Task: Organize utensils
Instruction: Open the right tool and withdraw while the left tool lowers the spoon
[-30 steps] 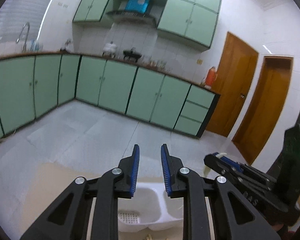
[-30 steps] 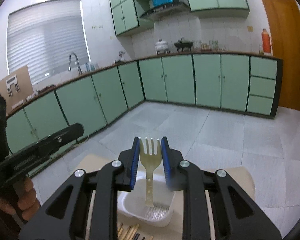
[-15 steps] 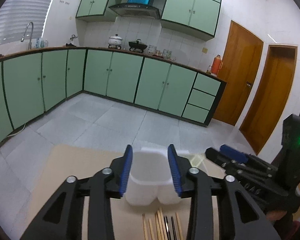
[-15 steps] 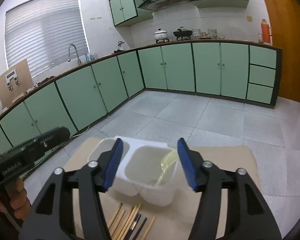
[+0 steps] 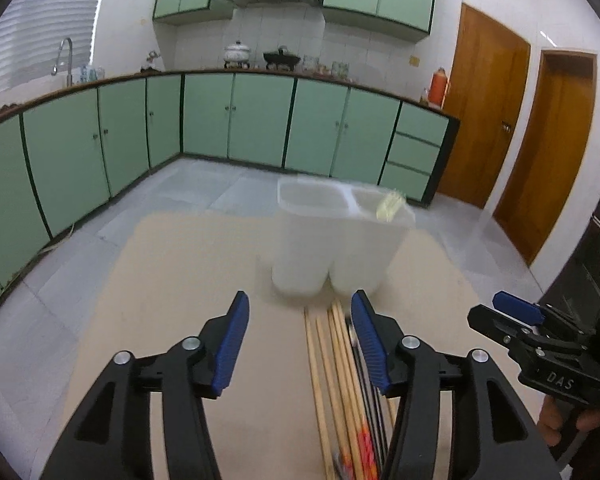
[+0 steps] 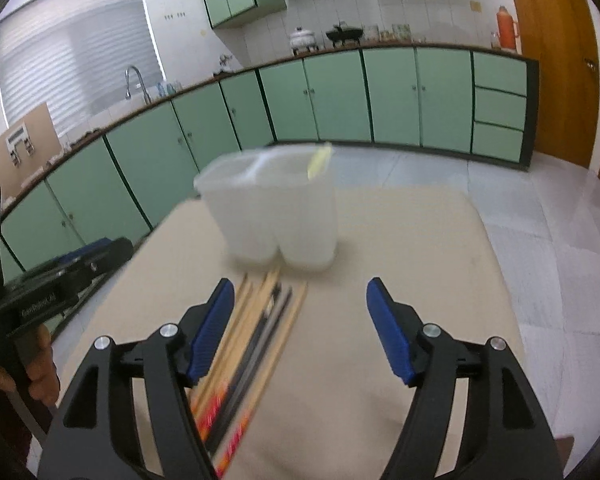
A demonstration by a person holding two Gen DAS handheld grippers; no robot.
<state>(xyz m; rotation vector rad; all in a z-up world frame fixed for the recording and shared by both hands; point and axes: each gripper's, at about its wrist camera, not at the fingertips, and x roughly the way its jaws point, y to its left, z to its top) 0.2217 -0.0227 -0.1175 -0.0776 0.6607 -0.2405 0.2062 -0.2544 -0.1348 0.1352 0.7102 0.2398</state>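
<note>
A white two-compartment plastic holder [image 5: 336, 240] [image 6: 276, 216] stands on the beige table. A pale yellow fork [image 5: 389, 206] [image 6: 319, 160] leans in its right compartment, tines up. Several chopsticks [image 5: 340, 380] [image 6: 256, 344], wooden and dark ones, lie side by side in front of the holder. My left gripper [image 5: 300, 340] is open and empty, low above the table, with the chopsticks by its right finger. My right gripper [image 6: 300, 328] is open and empty, with the chopsticks by its left finger. The right gripper also shows in the left wrist view [image 5: 516, 312], and the left gripper in the right wrist view [image 6: 80, 264].
The beige table [image 5: 180, 280] [image 6: 420, 260] has its far edge just behind the holder. Beyond it lie a grey tiled floor [image 5: 204, 184], green kitchen cabinets [image 5: 260, 120] and brown wooden doors [image 5: 488, 112].
My right gripper opened and let the fork drop into the holder's right compartment. Both grippers drew back and down towards the table, and the left one opened wider. The chopsticks came into view.
</note>
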